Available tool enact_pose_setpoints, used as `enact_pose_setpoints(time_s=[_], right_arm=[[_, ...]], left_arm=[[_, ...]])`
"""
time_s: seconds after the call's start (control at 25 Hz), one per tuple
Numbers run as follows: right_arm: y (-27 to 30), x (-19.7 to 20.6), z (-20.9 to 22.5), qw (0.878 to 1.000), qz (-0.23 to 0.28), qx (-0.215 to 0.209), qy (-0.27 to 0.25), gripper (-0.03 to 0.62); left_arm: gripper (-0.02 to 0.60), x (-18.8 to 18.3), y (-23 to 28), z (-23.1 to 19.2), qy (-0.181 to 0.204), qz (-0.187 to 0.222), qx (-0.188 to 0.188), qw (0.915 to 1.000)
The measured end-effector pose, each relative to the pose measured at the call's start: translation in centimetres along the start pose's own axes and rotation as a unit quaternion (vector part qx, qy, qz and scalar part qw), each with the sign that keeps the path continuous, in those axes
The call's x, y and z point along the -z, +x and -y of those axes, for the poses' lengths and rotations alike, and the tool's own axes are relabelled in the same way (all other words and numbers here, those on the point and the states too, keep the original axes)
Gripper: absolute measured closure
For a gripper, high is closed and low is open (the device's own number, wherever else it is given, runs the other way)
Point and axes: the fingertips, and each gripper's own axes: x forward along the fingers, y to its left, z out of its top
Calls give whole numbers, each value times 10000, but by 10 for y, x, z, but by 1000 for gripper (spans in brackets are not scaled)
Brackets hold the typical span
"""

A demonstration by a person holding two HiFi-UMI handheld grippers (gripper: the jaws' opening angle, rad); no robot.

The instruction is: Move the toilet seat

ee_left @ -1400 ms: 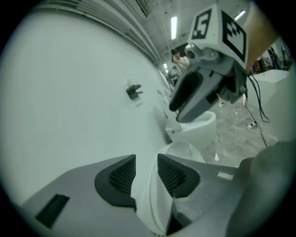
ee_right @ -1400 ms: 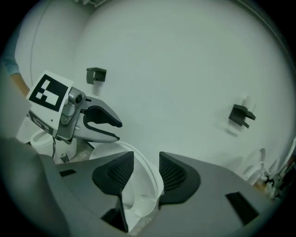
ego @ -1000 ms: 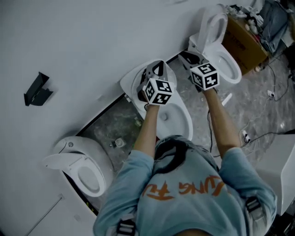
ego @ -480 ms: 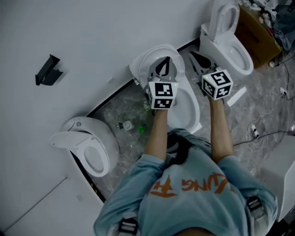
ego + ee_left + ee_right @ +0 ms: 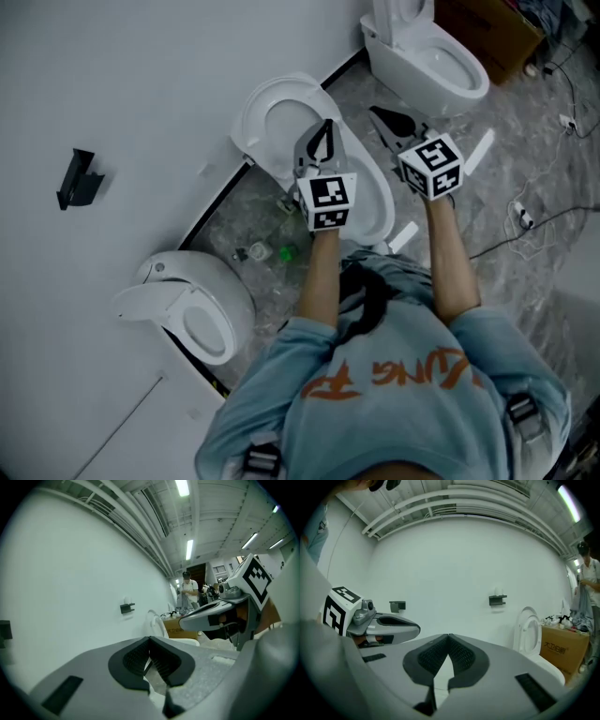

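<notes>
In the head view the middle toilet's white seat [image 5: 249,117] stands raised against the wall, above its bowl [image 5: 373,202]. My left gripper [image 5: 324,131] hangs over the bowl's back edge, just right of the raised seat, its jaws shut on nothing. My right gripper [image 5: 378,116] floats to the right of the bowl, shut and empty too. The left gripper view has its pads [image 5: 150,640] pressed together, with the right gripper [image 5: 213,615] beside it. In the right gripper view my right gripper [image 5: 448,637] is closed in front of the bare wall.
A second toilet [image 5: 427,56] stands at the top right beside a cardboard box [image 5: 487,28]. A third toilet [image 5: 192,309] is at the lower left. A black bracket [image 5: 77,178] hangs on the wall. Cables [image 5: 525,220] and white strips [image 5: 478,150] lie on the floor. A person [image 5: 188,591] stands far off.
The head view has shifted. Both grippers have drawn back from the wall, and the raised seat now shows clear to the left of the left gripper.
</notes>
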Motion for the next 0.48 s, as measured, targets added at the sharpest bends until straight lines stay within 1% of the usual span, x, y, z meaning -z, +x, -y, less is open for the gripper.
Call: enact_pose_setpoints(time_s=[0.08,0.2,0.24,0.48], right_arm=[[-18,0,12,9999,16,149,4,594],[-35,-2,23,9995,77,318,22,594],[-39,-3,25,9993,90,354,20,594],[-64,-2,42,9985,95,546,8,595]], left_arm=[[578,-2,2,15,162,-39,74,9998],[578,-10,5,33,745,-78,194,9970],[578,-12,6,38,836,-63,229,9962],[578,-19,10,67,765,-10,461,9960]])
